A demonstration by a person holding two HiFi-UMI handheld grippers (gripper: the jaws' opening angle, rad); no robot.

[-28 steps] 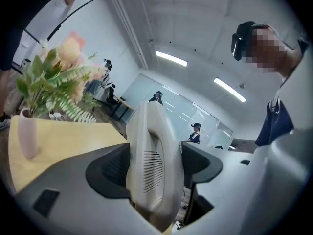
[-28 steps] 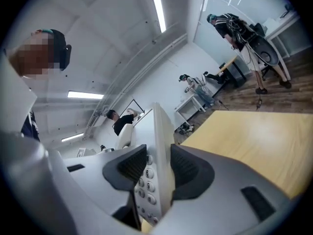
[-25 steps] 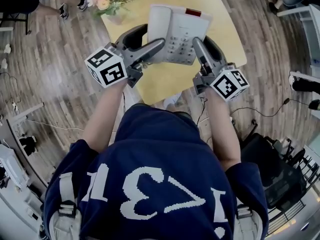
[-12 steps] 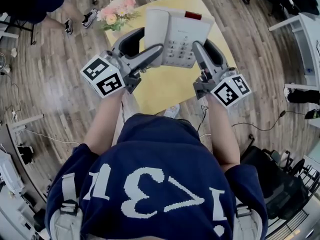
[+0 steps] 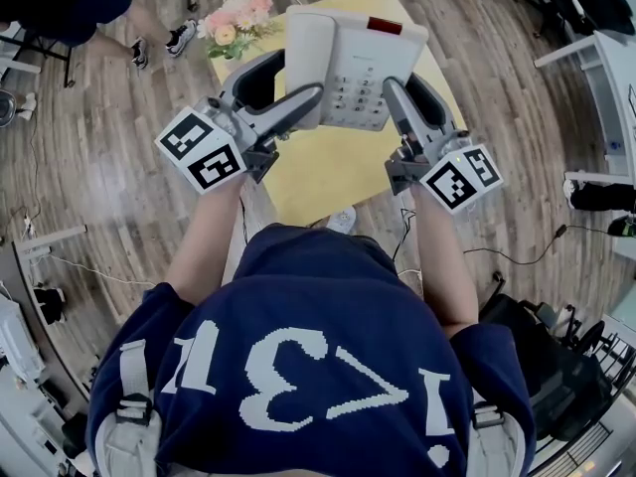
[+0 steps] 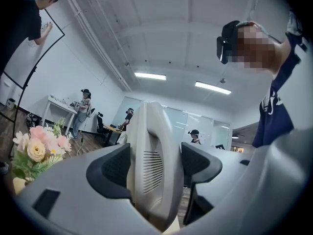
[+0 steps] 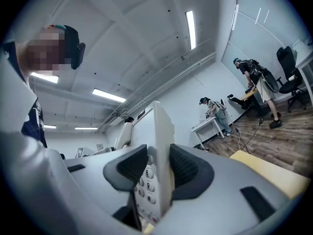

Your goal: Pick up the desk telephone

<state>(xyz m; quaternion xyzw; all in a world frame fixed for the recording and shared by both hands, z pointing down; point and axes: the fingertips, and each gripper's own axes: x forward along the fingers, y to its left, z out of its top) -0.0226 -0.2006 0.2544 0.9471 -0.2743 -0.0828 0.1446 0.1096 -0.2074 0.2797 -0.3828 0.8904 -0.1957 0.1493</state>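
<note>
**Left gripper** (image 6: 152, 165): jaws closed on the handset side of the desk telephone (image 6: 150, 151), one dark pad against each face of its pale, slotted edge. In the head view this gripper (image 5: 298, 79) had the left-hand edge of the set.

**Right gripper** (image 7: 157, 168): jaws at a middling width, clamped across the opposite edge of the telephone (image 7: 155, 131), with keypad buttons showing just inside the left pad. In the head view the gripper (image 5: 400, 83) sat at the set's right-hand edge.

**Desk telephone** (image 5: 353, 63): spanned between the two grippers, one on each side, neither plainly nearer. It lay straight ahead of both sets of jaws, face up (keypad readable from above). The keypad end was toward the person and the red strip at the far end. The handset's long axis ran away from the person, roughly in line with the fingers.

**Position**: it appeared to be carried clear of the yellow table (image 5: 328, 172), above its far half; no contact with the top could be made out.

**Nearby**: a bunch of flowers (image 5: 234, 23) at the table's far left corner, beside the left gripper and apart from the set.

**Judgement**: the pick-up looked essentially made. Any further carry would depend on both grips keeping the set level between them.
</note>
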